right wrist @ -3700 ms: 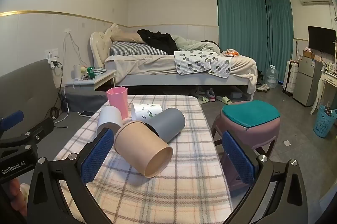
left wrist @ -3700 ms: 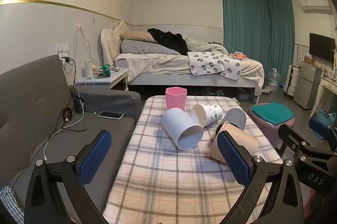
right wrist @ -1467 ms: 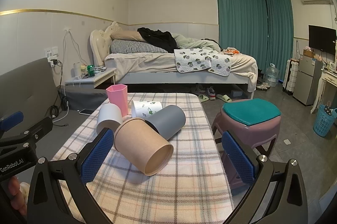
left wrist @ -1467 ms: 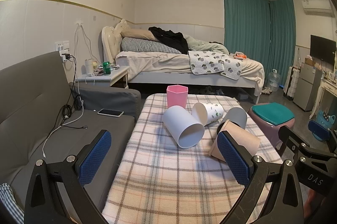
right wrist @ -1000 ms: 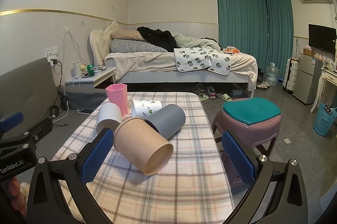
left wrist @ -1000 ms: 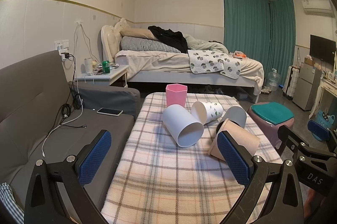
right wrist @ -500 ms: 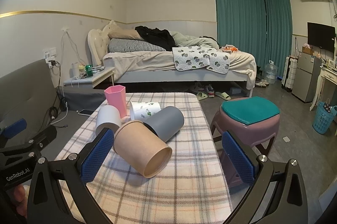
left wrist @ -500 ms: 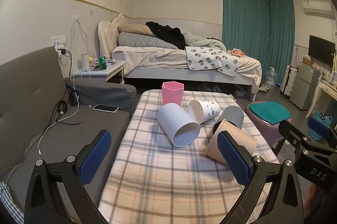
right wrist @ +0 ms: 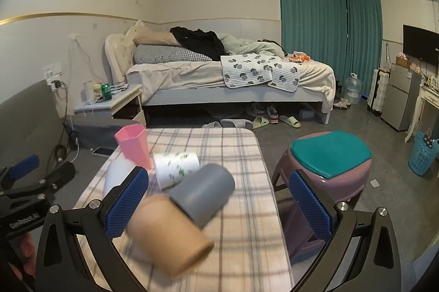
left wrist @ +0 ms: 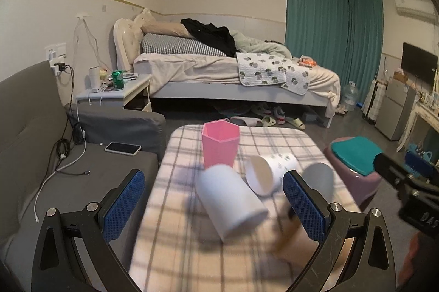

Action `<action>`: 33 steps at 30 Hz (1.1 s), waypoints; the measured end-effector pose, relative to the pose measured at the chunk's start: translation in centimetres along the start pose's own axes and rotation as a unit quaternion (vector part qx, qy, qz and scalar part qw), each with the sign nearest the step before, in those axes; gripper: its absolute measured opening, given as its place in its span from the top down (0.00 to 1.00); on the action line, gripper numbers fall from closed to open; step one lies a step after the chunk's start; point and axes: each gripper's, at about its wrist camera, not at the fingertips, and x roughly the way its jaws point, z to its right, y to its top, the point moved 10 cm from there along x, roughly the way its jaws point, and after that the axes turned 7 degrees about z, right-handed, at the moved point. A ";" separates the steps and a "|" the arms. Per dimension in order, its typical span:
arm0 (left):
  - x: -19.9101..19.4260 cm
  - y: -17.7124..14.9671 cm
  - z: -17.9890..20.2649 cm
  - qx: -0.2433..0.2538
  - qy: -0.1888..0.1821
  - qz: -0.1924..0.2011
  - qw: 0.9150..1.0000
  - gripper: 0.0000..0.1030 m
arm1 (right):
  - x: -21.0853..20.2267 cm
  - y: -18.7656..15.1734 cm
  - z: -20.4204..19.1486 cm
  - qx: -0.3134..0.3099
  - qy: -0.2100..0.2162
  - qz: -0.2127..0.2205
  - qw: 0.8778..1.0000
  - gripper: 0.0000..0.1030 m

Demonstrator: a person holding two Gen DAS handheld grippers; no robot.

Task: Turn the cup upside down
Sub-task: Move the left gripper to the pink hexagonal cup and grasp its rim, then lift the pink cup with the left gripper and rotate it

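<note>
Several cups sit on a plaid-covered table (left wrist: 175, 237). A pink cup (left wrist: 219, 146) stands upright at the back. A white cup (left wrist: 230, 201), a white leaf-printed cup (left wrist: 271, 171), a grey cup (right wrist: 204, 194) and a tan cup (right wrist: 167, 235) lie on their sides. My left gripper (left wrist: 214, 204) is open and empty, its fingers either side of the white cup, just short of it. My right gripper (right wrist: 219, 204) is open and empty, close above the tan and grey cups. The views are blurred.
A grey sofa (left wrist: 33, 144) with a phone (left wrist: 122, 148) and cables is left of the table. A purple stool with a teal cushion (right wrist: 329, 155) stands to the right. A bed (left wrist: 233, 72) and nightstand (left wrist: 115, 94) lie behind.
Both grippers have moved forward and lower towards the cups, which now look larger and nearer. The cups have not moved. Both grippers stay open.
</note>
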 end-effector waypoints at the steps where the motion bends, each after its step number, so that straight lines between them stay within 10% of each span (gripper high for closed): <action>1: 1.0 0.2 -0.1 0.002 -0.002 -0.002 1.000 0.00 | 1.0 0.3 -0.1 0.004 0.002 -0.004 1.000 0.00; 16: 13.6 -0.8 0.0 -0.001 -0.056 -0.071 0.996 0.01 | 12.0 0.9 -2.1 -0.032 0.018 -0.035 0.999 0.00; 27: 15.6 -0.9 1.4 0.026 -0.061 -0.080 0.995 0.02 | 14.0 -0.8 -0.6 -0.017 0.022 -0.062 0.998 0.00; 33: 16.8 -0.9 1.8 0.048 -0.051 -0.098 0.993 0.39 | 13.7 -0.7 -0.2 -0.010 0.024 -0.064 0.998 0.00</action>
